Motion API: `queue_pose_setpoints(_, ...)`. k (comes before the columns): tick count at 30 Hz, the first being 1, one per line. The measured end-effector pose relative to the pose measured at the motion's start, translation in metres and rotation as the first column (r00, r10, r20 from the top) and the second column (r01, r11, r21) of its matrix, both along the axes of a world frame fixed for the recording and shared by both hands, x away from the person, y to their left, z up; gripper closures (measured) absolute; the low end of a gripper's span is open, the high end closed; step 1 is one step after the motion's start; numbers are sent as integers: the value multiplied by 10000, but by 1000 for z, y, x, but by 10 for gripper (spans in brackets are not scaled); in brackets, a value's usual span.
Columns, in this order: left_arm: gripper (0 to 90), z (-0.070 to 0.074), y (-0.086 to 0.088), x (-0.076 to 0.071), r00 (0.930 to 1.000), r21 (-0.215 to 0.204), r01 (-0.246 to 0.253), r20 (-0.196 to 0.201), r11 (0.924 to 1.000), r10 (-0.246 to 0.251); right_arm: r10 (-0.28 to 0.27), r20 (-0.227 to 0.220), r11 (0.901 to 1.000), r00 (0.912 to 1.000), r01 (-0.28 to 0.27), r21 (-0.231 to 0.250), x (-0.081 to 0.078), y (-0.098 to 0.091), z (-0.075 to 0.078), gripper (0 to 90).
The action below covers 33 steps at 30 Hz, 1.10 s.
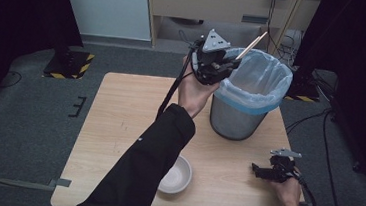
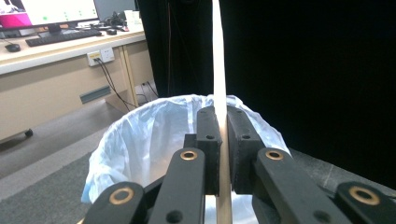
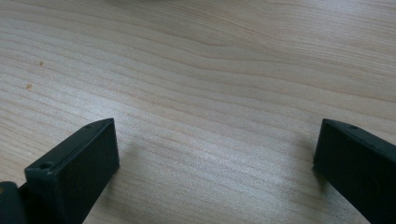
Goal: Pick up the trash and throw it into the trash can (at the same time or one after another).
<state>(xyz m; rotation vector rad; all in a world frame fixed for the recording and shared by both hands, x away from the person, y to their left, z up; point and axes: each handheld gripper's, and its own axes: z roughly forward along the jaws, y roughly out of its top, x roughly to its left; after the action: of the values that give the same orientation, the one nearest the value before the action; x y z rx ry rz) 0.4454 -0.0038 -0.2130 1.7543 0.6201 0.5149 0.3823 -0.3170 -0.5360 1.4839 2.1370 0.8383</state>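
The table (image 1: 118,127) carries a bin (image 1: 243,113) lined with a pale blue bag (image 1: 261,79), which stands just past the left gripper's (image 1: 234,62) jaws; in the left gripper view its mouth opens directly beyond and below them. The bowl (image 1: 177,175) sits near the table's front edge, well behind those jaws and well apart from the right gripper (image 1: 258,171). The left jaws are clamped on a thin wooden stick (image 2: 218,70), which runs up out of them over the bin's rim. The right gripper's jaws stand wide apart, low over bare wood, nothing between them.
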Motion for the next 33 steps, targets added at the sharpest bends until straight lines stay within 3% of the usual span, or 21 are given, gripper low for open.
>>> queue_pose_setpoints(12, 845, 4, -34, 20, 9997, 255, 170, 162, 9995, -174, 7, 5, 10000, 10000, -7, 4, 0, 0, 0, 2)
queue_pose_setpoints(16, 845, 2, -42, 30, 9999, 357, 141, 49, 9993, -142, 5, 8, 10000, 10000, -5, 5, 0, 0, 0, 3)
queue_pose_setpoints(21, 845, 0, -46, 46, 9997, 150, 23, -227, 9999, -20, 19, 19, 10000, 10000, -19, -2, 0, 0, 0, 3)
queue_pose_setpoints(33, 845, 1, -56, 76, 9983, -211, -382, -450, 9990, 372, 13, 24, 10000, 10000, -13, 2, 0, 0, 0, 3)
